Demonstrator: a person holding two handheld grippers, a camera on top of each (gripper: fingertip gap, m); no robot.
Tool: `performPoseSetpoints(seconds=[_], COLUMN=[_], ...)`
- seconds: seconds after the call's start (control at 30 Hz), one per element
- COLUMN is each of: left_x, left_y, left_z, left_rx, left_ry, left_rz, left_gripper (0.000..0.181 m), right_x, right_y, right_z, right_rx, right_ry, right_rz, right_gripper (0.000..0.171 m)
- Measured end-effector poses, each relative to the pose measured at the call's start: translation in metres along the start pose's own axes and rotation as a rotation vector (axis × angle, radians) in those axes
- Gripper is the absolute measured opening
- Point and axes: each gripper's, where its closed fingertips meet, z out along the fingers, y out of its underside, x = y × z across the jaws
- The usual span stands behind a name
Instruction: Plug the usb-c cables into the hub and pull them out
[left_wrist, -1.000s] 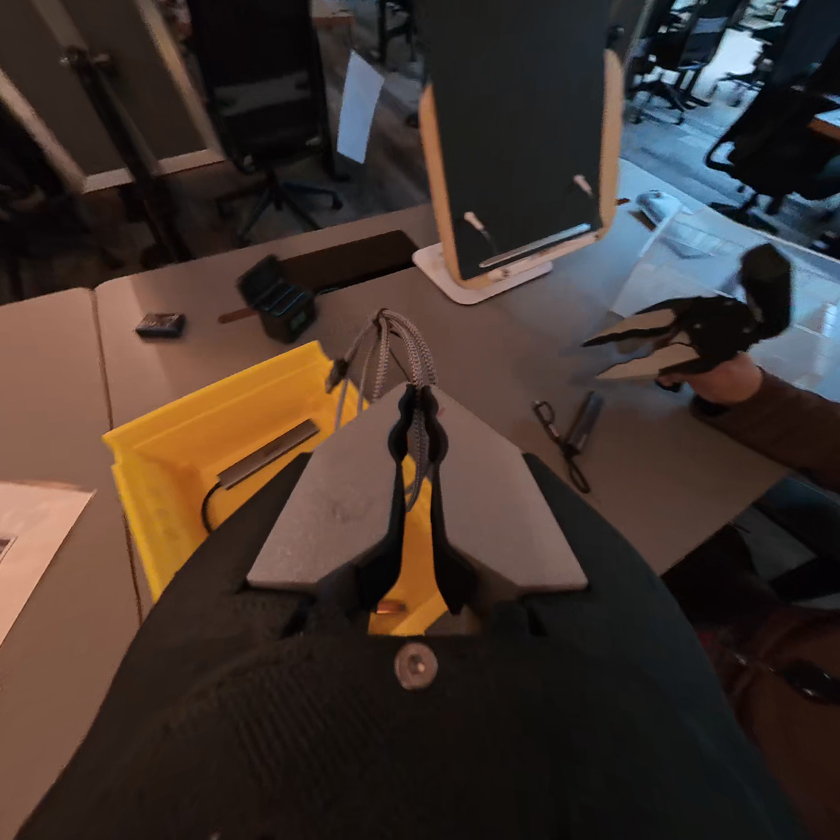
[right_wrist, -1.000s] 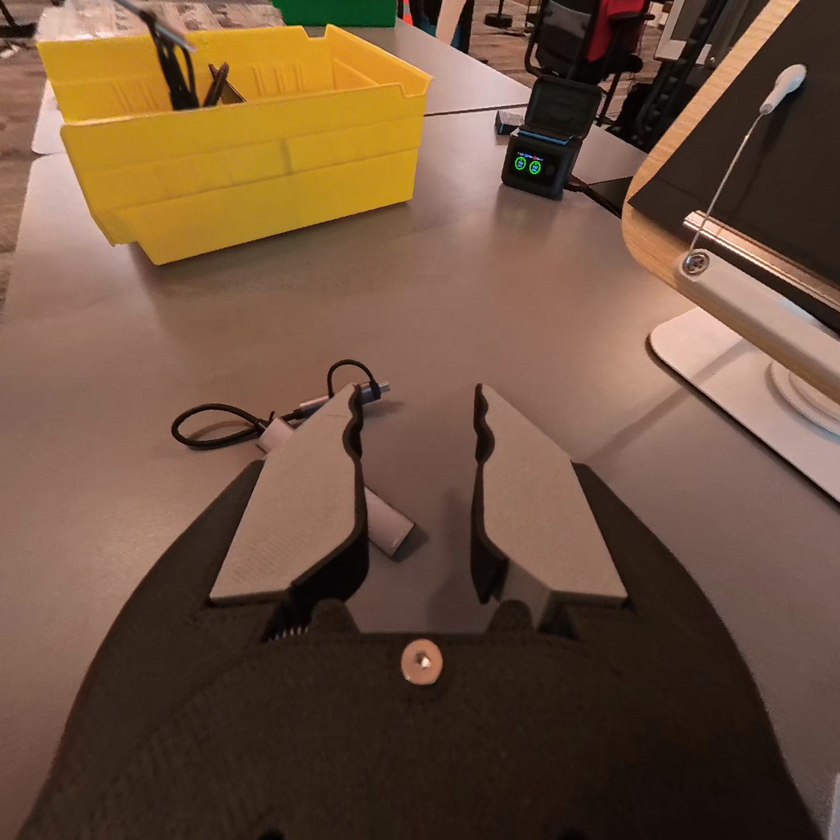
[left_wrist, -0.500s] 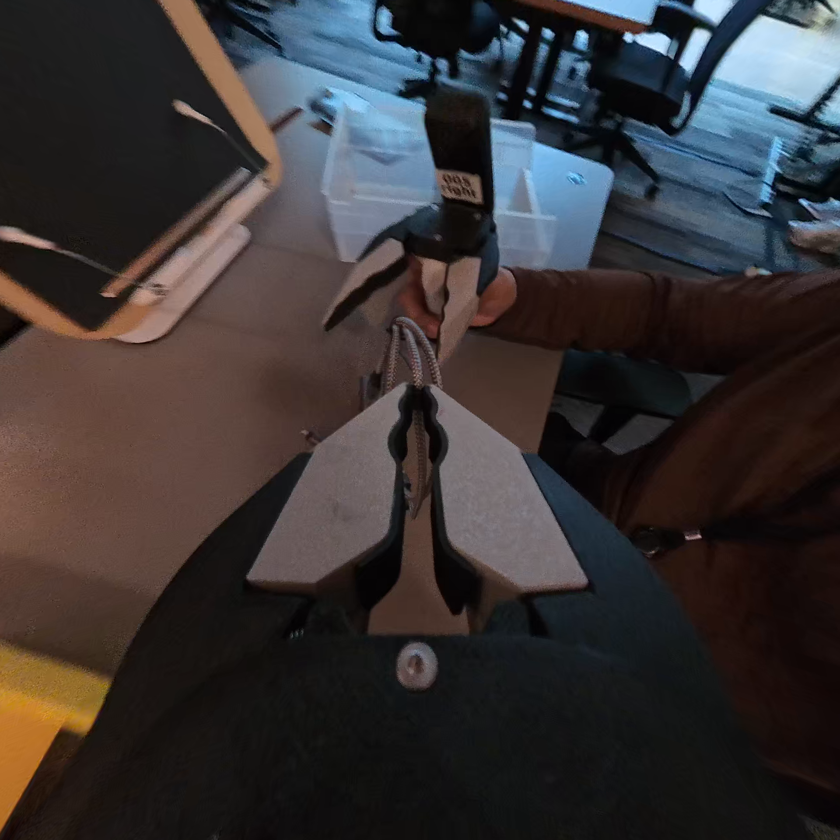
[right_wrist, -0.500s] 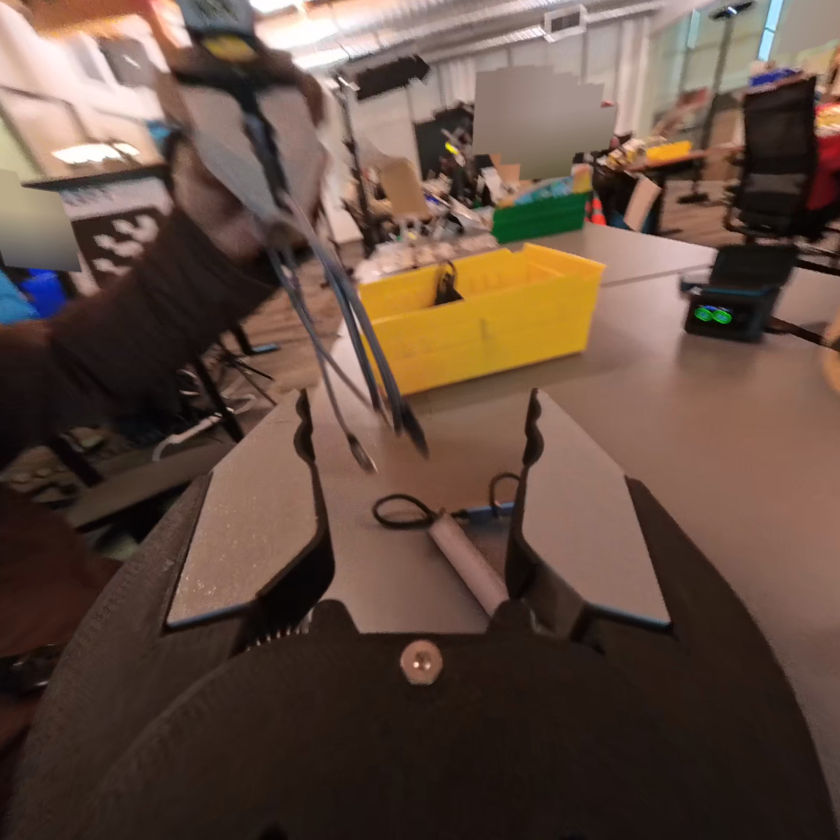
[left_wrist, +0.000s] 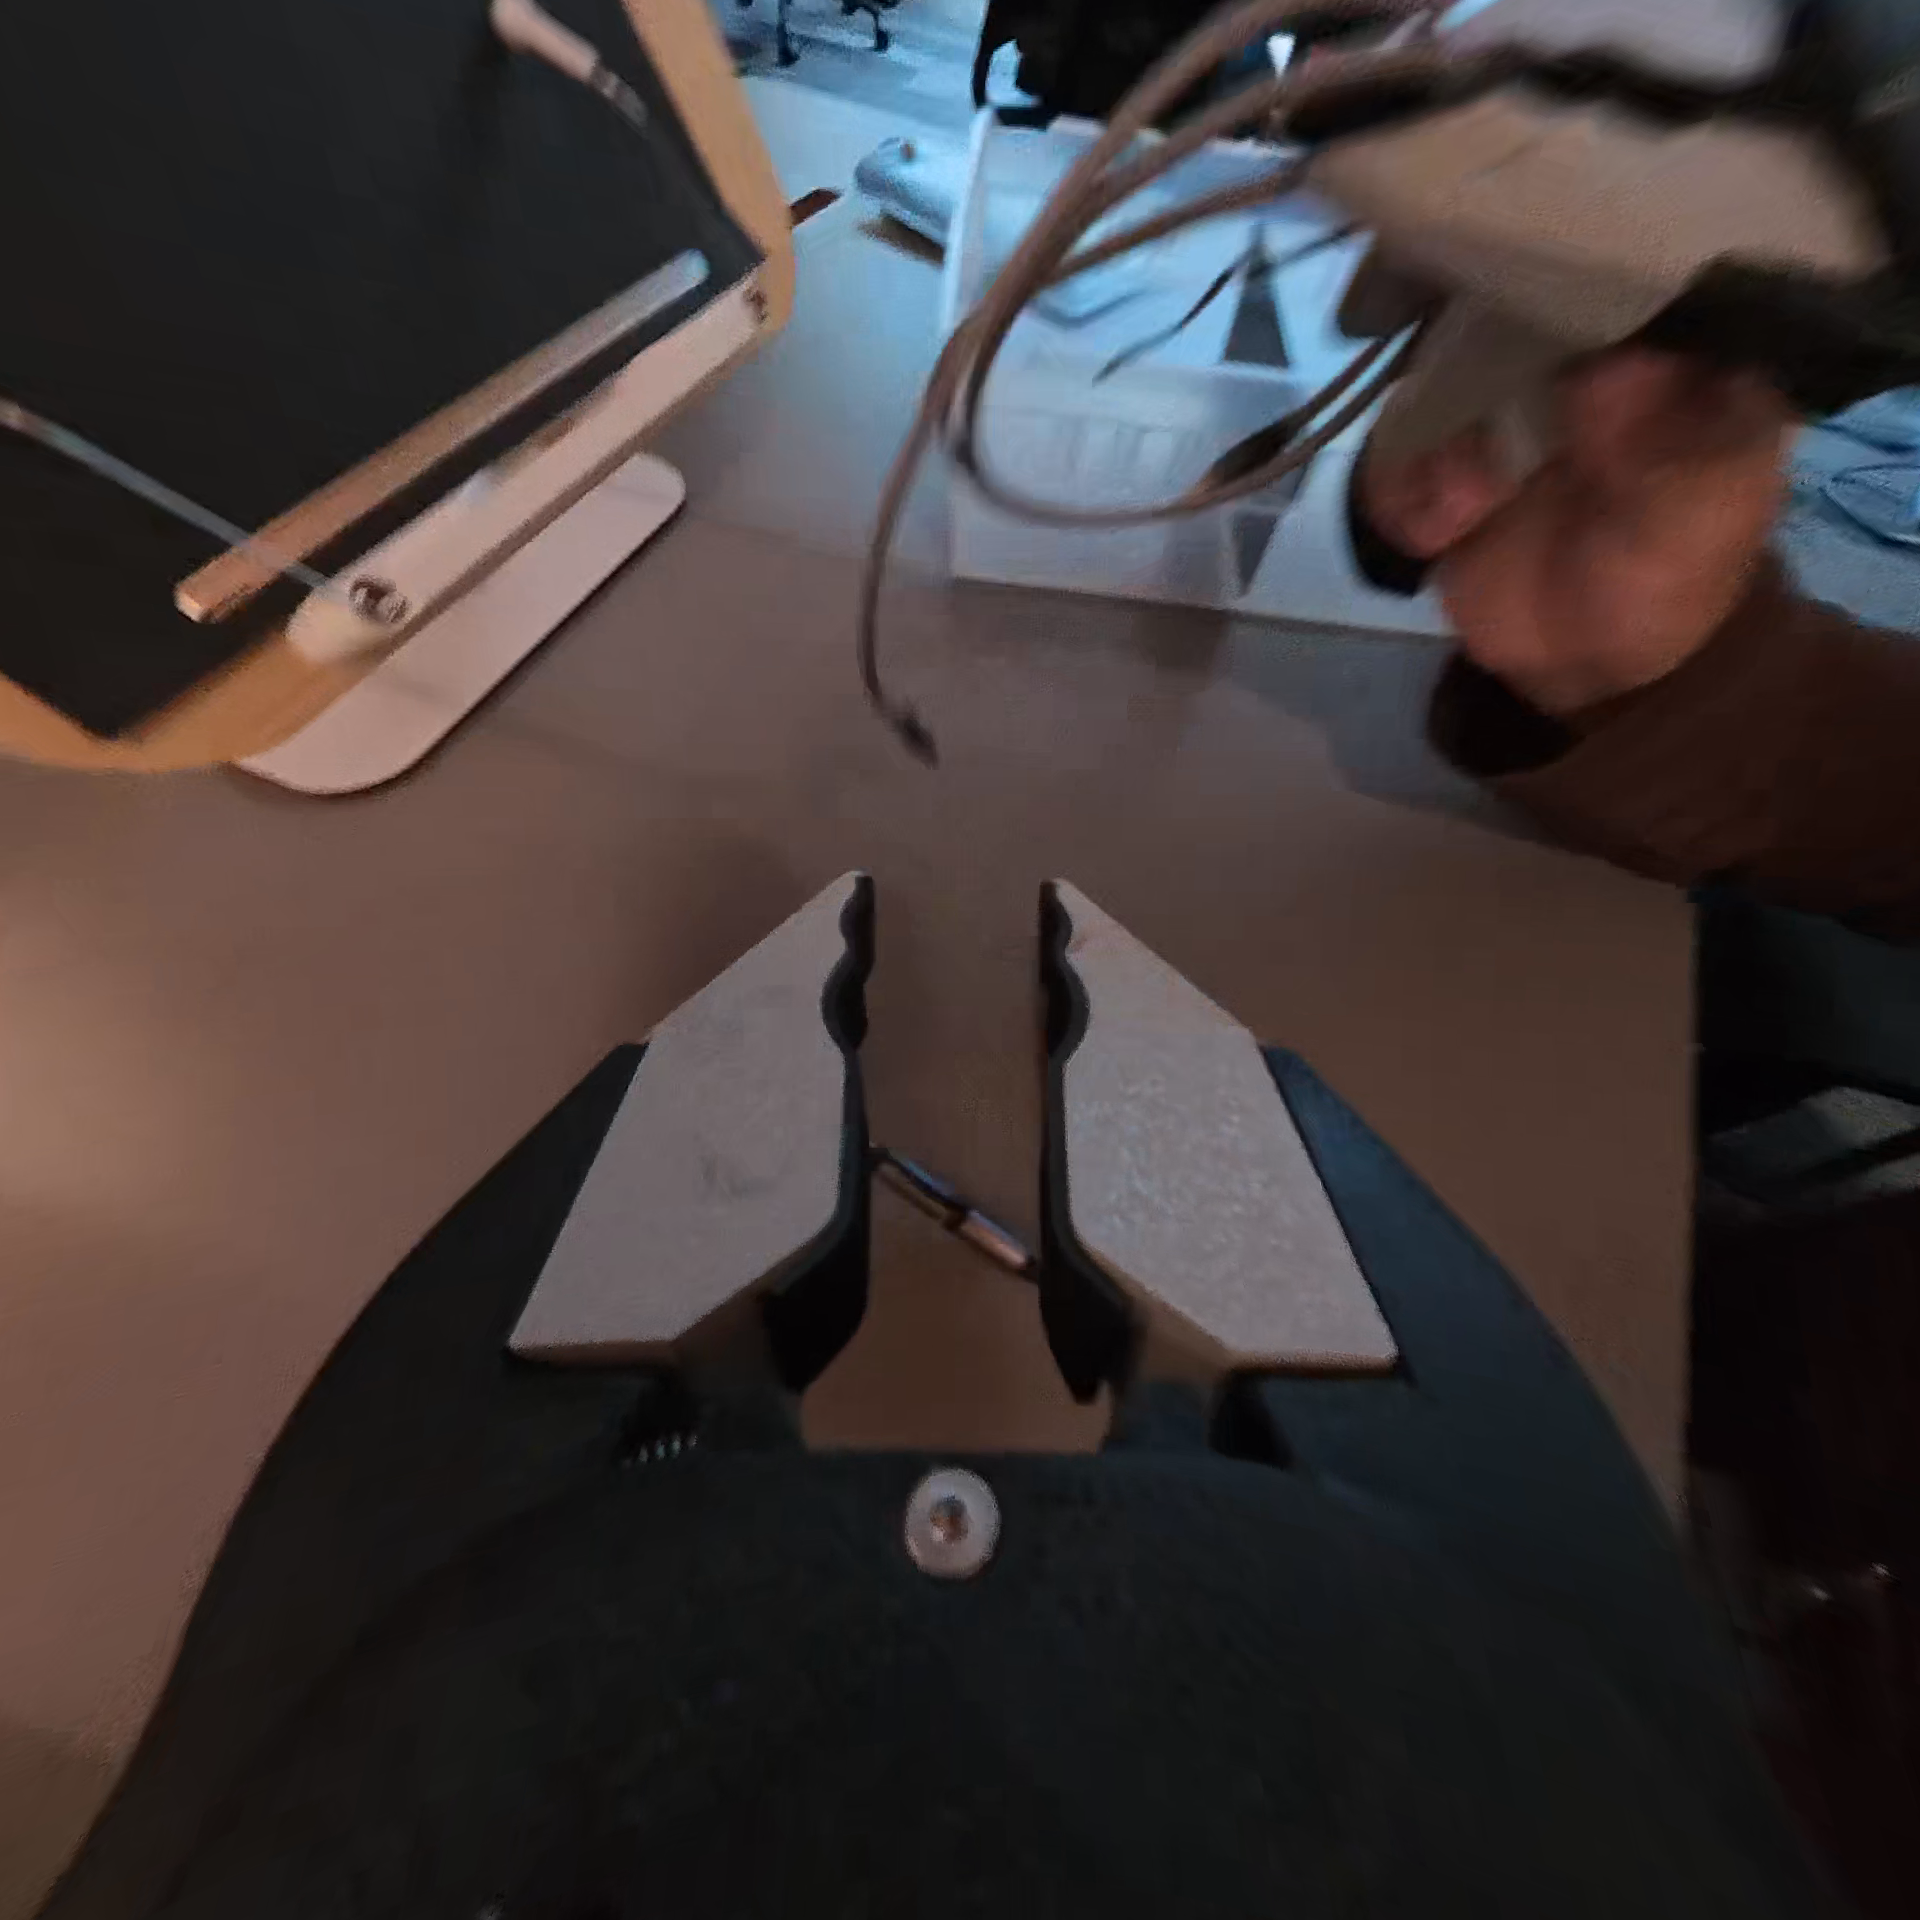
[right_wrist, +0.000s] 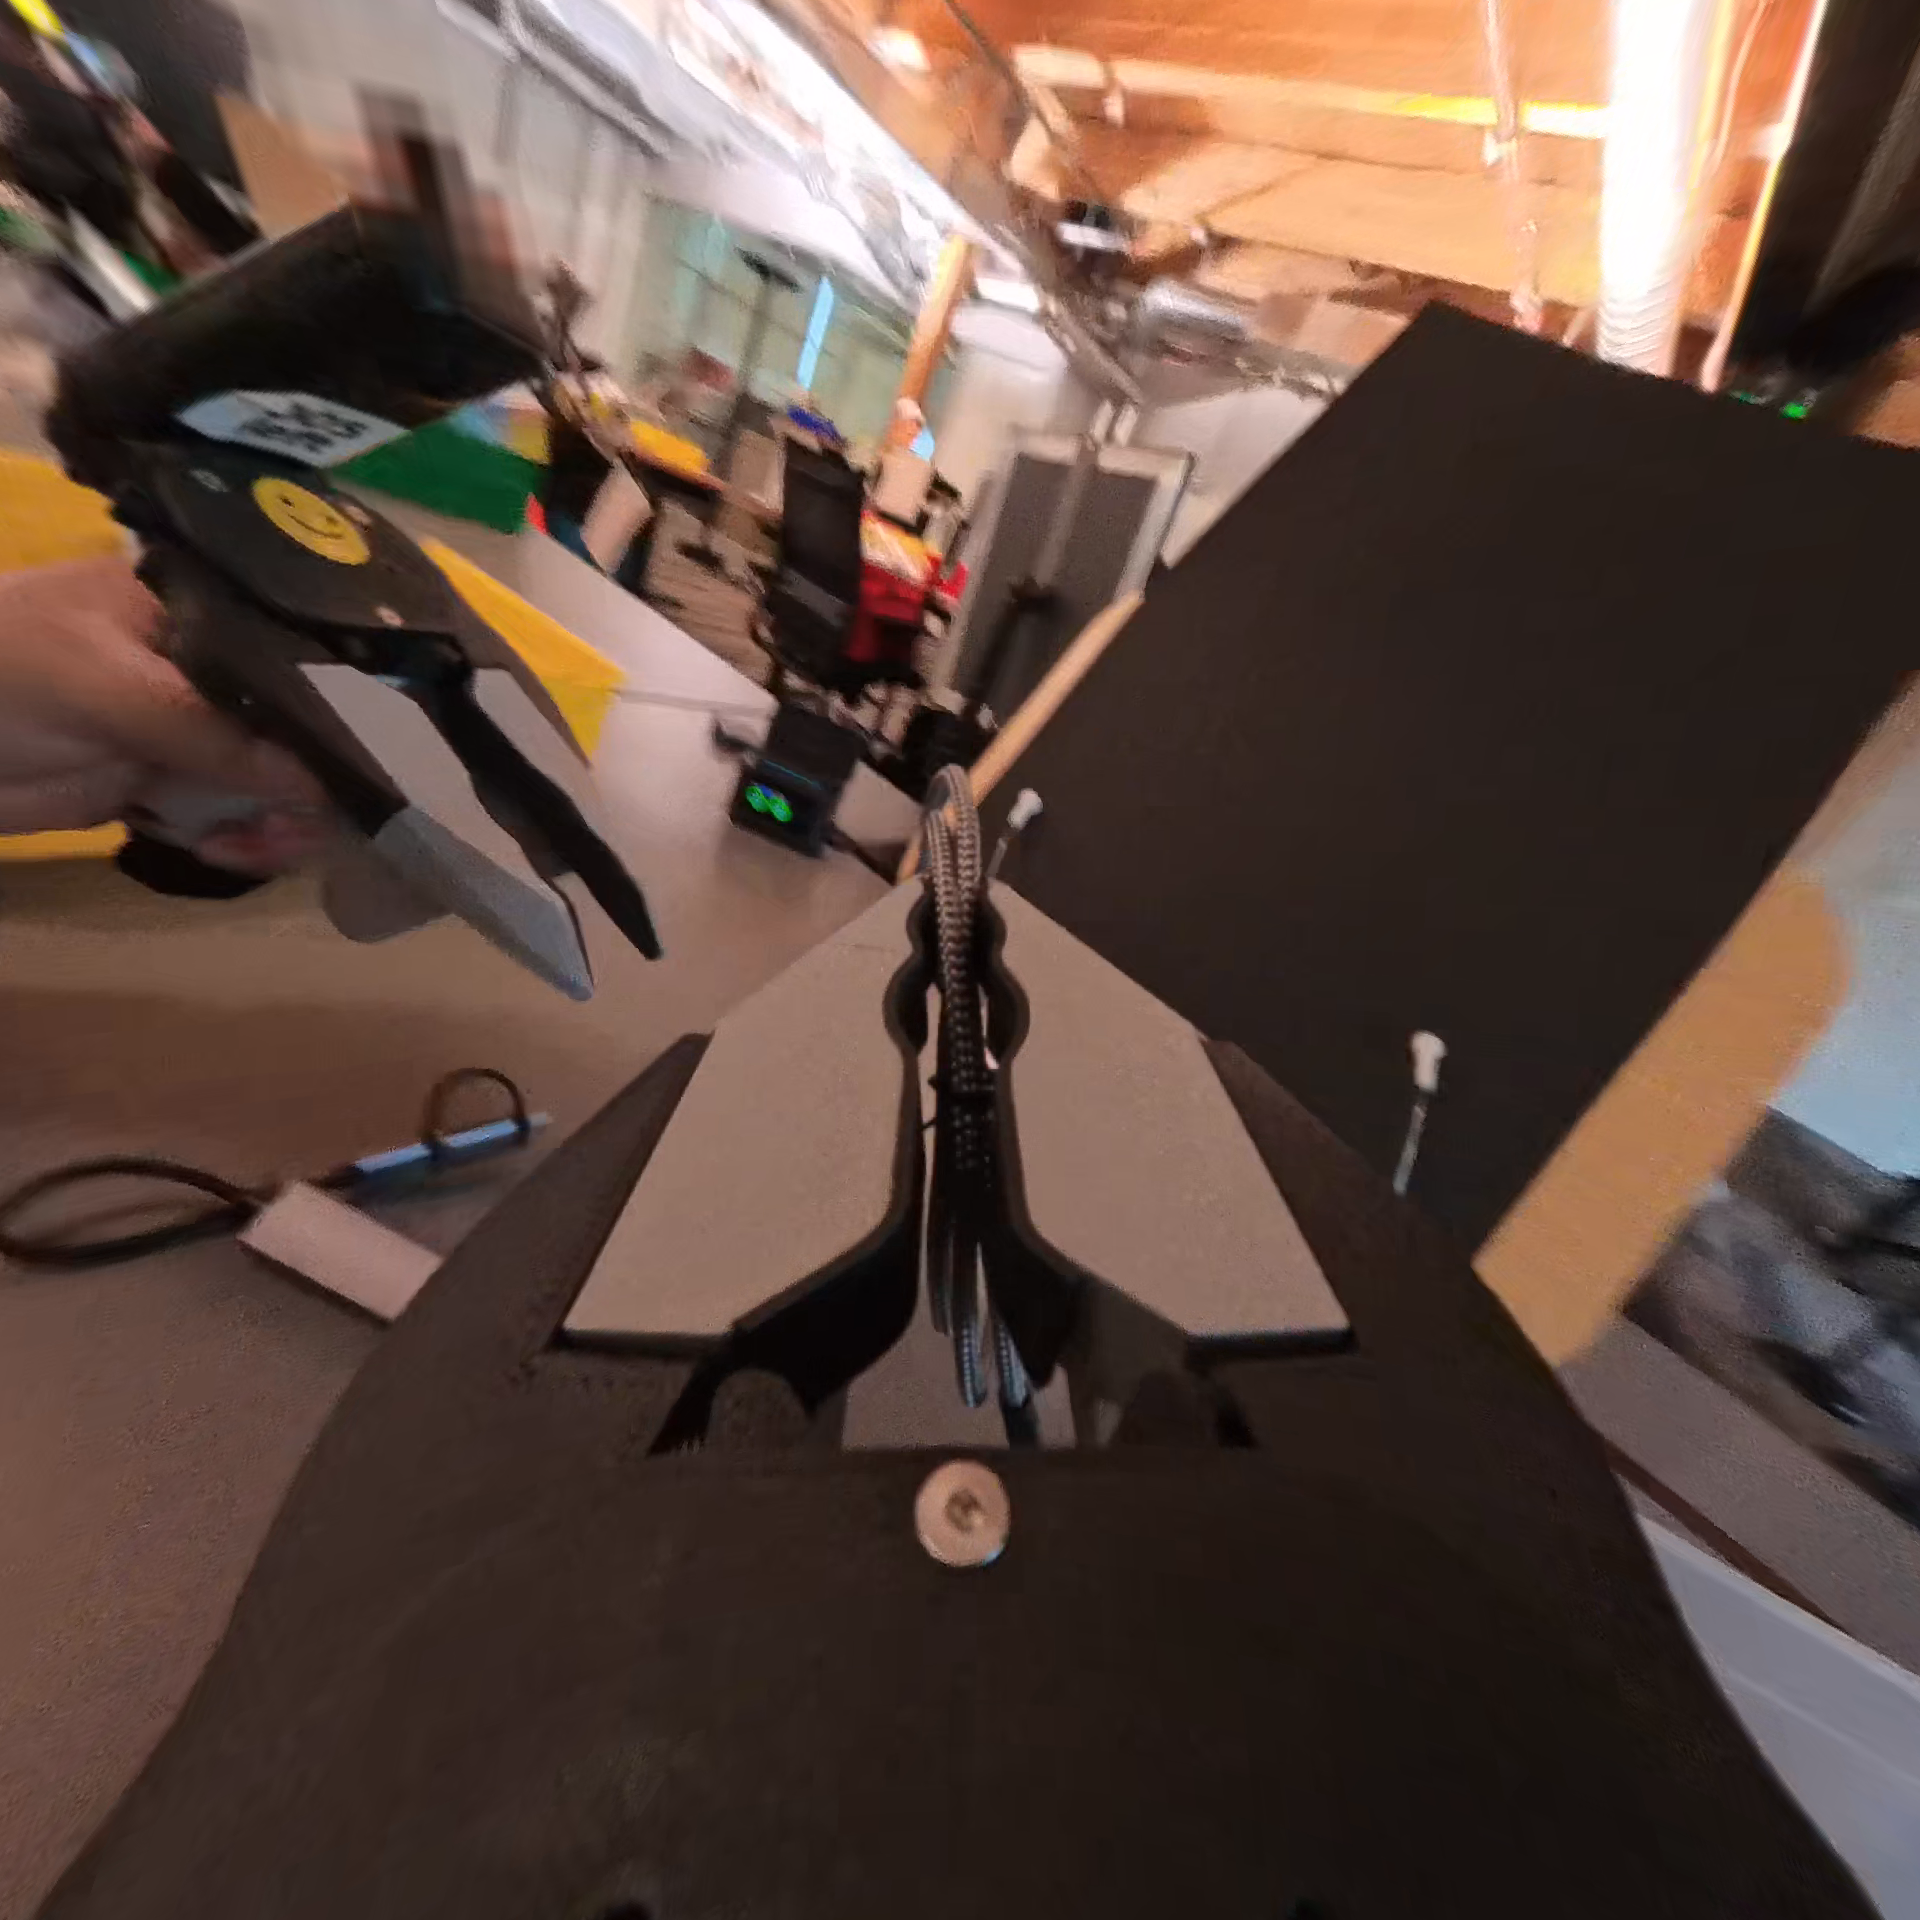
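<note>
My right gripper (right_wrist: 956, 904) is shut on a bundle of grey braided usb-c cables (right_wrist: 956, 862) and holds them up in the air. In the left wrist view it is blurred at the top right (left_wrist: 1351, 135), with the cables (left_wrist: 935, 416) looping down and one plug end hanging above the table. My left gripper (left_wrist: 951, 894) is open and empty, low over the table; a small metal plug (left_wrist: 951, 1216) lies under its fingers. It also shows in the right wrist view (right_wrist: 613, 966), held by a hand. The silver hub (right_wrist: 332, 1262) lies on the table with its black cord.
A black board with a wooden edge stands on a white base (left_wrist: 312, 312), close to the right gripper (right_wrist: 1455, 727). A clear plastic box (left_wrist: 1143, 468) sits at the far table edge. A yellow bin (right_wrist: 540, 644) and a black device with green lights (right_wrist: 779, 800) stand behind. The tips of one gripper are about 12 cm away from the tips of the other. To reach the small metal plug (left_wrist: 951, 1216) in a straight line is about 10 cm for my left fingers, about 20 cm for my right. Seen from the right wrist view (right_wrist: 435, 1130) as well. My left gripper is the nearer one to the silver hub (right_wrist: 332, 1262): about 12 cm, against 20 cm.
The cable bundle passed from my left gripper to my right. The left gripper opened and dropped toward the table. The right gripper shut on the cables and swung up.
</note>
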Motion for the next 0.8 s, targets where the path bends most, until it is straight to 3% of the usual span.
performPoseSetpoints(seconds=[0.1,0.17,0.27,0.33,0.43,0.53,0.63,0.7,0.73,0.8], left_x=[-0.037,-0.048,-0.037,-0.042,-0.055,-0.059,-0.066,-0.070,-0.072,-0.078], left_y=[0.027,0.037,0.026,0.040,0.055,0.058,0.057,0.058,0.059,0.063], left_z=[0.014,0.016,0.013,0.019,0.024,0.024,0.019,0.016,0.015,0.013], left_rx=[0.019,0.068,0.154,0.077,0.002,0.002,0.000,-0.003,-0.005,-0.018], left_ry=[-0.110,-0.133,-0.078,-0.100,-0.148,-0.149,-0.207,-0.236,-0.249,-0.269], left_rz=[-0.018,-0.061,-0.050,-0.030,-0.044,-0.084,-0.042,-0.027,-0.026,-0.032], left_gripper=[0.025,0.007,0.009,0.017,0.030,0.038,0.036,0.034,0.033,0.033], right_x=[0.003,0.001,-0.016,-0.038,-0.068,-0.082,-0.089,-0.102,-0.111,-0.123], right_y=[0.031,0.068,0.114,0.128,0.125,0.098,0.069,0.061,0.063,0.074], right_z=[0.009,0.014,0.015,0.014,0.012,0.010,0.005,-0.003,-0.009,-0.010], right_rx=[-0.195,-0.397,-0.618,-0.672,-0.673,-0.563,-0.406,-0.371,-0.385,-0.434], right_ry=[0.035,0.021,-0.088,-0.221,-0.389,-0.517,-0.614,-0.712,-0.778,-0.823], right_rz=[-0.082,-0.115,-0.092,-0.052,0.090,0.213,0.238,0.250,0.253,0.225], right_gripper=[0.003,0.002,0.003,0.011,0.029,0.053,0.053,0.026,0.023,0.036])
